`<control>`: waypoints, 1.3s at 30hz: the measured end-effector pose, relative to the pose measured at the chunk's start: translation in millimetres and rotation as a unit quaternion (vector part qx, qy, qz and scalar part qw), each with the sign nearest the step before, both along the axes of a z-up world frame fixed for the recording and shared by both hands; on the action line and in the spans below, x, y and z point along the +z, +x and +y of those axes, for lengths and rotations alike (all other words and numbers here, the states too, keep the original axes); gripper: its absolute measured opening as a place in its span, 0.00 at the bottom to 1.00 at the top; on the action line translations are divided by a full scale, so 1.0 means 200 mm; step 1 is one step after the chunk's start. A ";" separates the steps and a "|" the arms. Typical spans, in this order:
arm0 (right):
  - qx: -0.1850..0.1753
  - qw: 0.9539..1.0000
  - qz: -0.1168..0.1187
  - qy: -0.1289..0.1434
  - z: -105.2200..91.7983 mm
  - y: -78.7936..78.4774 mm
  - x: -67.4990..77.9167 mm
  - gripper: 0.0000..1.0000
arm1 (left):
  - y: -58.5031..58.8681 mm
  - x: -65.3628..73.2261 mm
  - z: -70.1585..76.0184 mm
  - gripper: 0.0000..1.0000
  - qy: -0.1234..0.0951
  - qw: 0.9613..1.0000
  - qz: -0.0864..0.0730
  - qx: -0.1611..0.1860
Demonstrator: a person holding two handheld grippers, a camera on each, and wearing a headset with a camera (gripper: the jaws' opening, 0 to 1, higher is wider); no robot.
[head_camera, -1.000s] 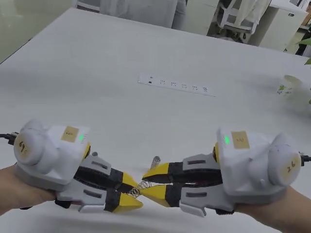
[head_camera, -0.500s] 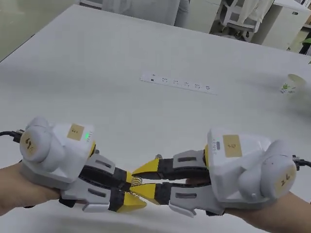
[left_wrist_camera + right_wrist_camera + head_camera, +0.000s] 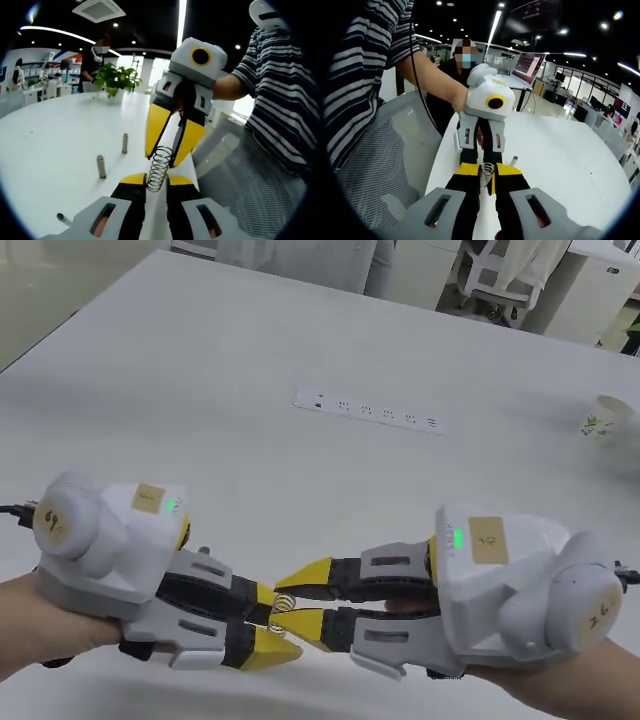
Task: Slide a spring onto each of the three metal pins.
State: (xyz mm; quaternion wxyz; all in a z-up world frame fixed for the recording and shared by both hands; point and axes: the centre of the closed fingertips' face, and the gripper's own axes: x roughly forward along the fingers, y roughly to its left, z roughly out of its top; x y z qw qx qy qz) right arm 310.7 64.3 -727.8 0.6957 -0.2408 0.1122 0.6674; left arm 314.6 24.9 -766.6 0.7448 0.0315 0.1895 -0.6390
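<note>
A small steel spring (image 3: 284, 602) spans the gap where the yellow tips of both grippers meet, low over the white table (image 3: 250, 370). In the left gripper view the spring (image 3: 159, 167) rises from between the near-together jaws of my left gripper (image 3: 156, 179). Its upper end sits between the tips of my right gripper (image 3: 162, 159). From the right gripper view the spring (image 3: 487, 175) is pinched in my right gripper (image 3: 487, 170). Two grey pins (image 3: 125, 143) (image 3: 101, 166) stand on the table, and a third rod (image 3: 62, 219) shows tilted at the lower left.
A white power strip (image 3: 368, 412) lies mid-table and a paper cup (image 3: 600, 418) stands at the far right. A potted plant (image 3: 116, 80) is at the table's far end. A mesh chair (image 3: 385, 155) sits beside the table edge near a person's striped sleeve.
Both grippers have closed in on each other, so the spring now spans a shorter gap. The pin seen behind the right gripper's tip is now hidden by it.
</note>
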 end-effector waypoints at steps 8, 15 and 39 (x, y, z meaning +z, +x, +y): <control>-0.006 1.000 -0.005 -0.001 -0.01 0.02 0.01 0.07 | 0.00 -0.01 0.02 0.13 0.001 1.000 0.014 0.015; -0.009 1.000 -0.010 -0.011 -0.02 0.04 -0.01 0.07 | 0.02 -0.01 0.08 0.16 0.000 0.999 0.019 0.036; -0.033 0.998 -0.030 -0.033 -0.05 0.12 -0.06 0.07 | 0.01 -0.04 0.34 0.51 0.007 0.993 0.043 0.113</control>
